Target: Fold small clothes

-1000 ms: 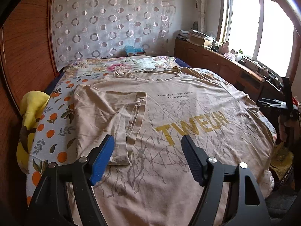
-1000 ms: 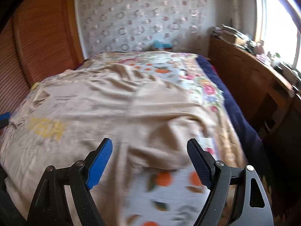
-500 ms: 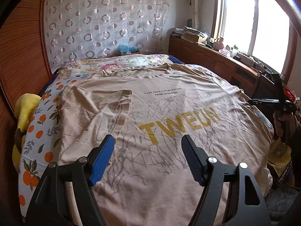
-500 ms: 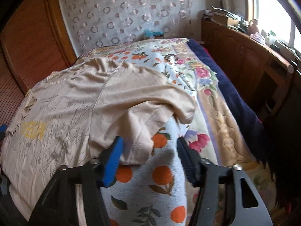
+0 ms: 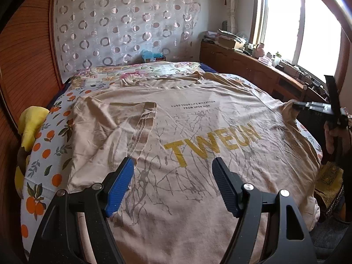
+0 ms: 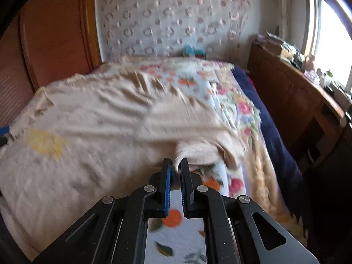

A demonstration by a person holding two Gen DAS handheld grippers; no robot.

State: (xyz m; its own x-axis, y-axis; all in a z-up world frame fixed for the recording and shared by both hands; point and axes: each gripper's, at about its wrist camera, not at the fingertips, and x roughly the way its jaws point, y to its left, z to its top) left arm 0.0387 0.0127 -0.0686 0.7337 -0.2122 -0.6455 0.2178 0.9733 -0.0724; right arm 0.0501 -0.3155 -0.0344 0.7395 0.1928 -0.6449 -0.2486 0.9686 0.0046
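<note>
Beige T-shirt (image 5: 198, 136) creased flat on quilt (image 5: 44, 154), right gripper (image 6: 176, 165) pinching sleeve hem, left gripper (image 5: 173, 171) wide.

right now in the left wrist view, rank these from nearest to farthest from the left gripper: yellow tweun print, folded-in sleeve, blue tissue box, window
1. Folded-in sleeve, just ahead of the left gripper, to its left.
2. Yellow TWEUN print, ahead and right; close to the sleeve's rank.
3. Blue tissue box, at the bed's far end.
4. Window, far right.

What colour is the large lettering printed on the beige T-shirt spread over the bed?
Mustard yellow lettering on the beige T-shirt, clearest in the left wrist view.
</note>
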